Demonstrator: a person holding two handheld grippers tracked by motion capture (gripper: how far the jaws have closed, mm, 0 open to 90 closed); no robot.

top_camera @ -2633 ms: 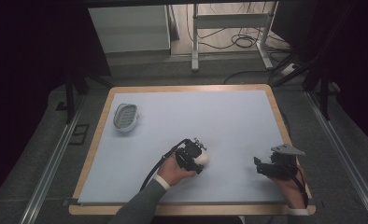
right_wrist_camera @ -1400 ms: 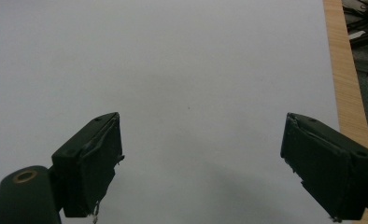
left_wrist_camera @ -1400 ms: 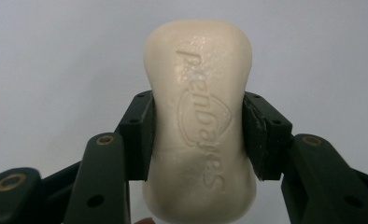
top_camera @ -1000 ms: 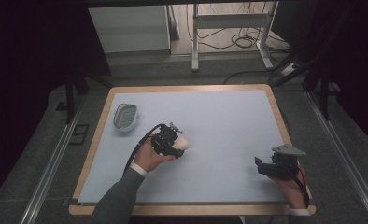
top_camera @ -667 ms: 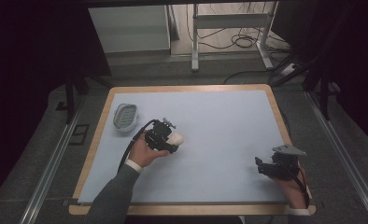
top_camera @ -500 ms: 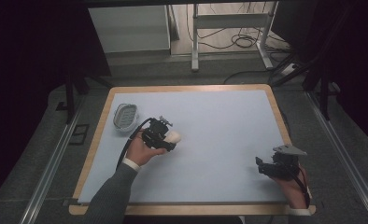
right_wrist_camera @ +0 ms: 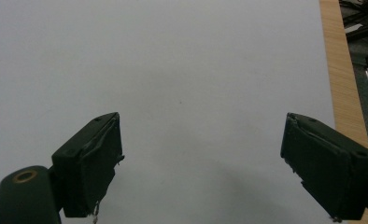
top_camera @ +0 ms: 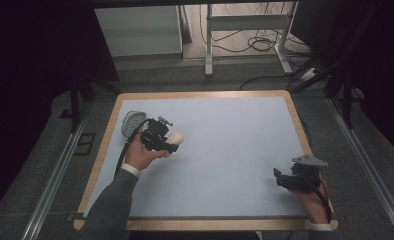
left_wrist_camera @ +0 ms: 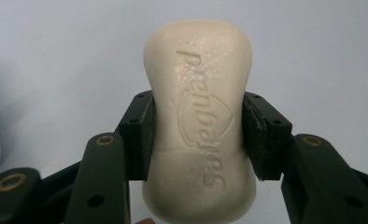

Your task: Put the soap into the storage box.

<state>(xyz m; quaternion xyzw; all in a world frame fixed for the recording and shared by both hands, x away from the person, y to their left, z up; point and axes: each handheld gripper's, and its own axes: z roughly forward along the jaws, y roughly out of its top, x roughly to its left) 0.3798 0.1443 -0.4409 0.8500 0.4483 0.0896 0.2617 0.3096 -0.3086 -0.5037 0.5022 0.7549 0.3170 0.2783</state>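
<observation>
Soap bar (left_wrist_camera: 200, 126): cream-white, oblong with rounded ends and a slight waist, raised lettering running down its top face. The surface is matte, with a few faint specks near the upper letters. In the high view the bar (top_camera: 174, 138) shows as a pale lump at the tip of the left gripper (top_camera: 171, 143), above the left part of the table (top_camera: 235, 150), just right of a small grey-white dish (top_camera: 131, 121) near the far-left corner.

Left gripper (left_wrist_camera: 196, 135): both pads press the bar's waist from either side, clamped firm; about half the bar sticks out past the pads.

Right gripper (right_wrist_camera: 201, 163): jaws spread wide with nothing between them, over bare table. In the high view it (top_camera: 280, 178) sits near the near-right corner.

Edges: a wooden rim (top_camera: 200, 95) frames the pale blue top. The dish lies close to the left rim. The right gripper view shows the rim strip (right_wrist_camera: 341, 70) near its right jaw. Middle and far-right of the table lie open between the two grippers, which are well apart.
</observation>
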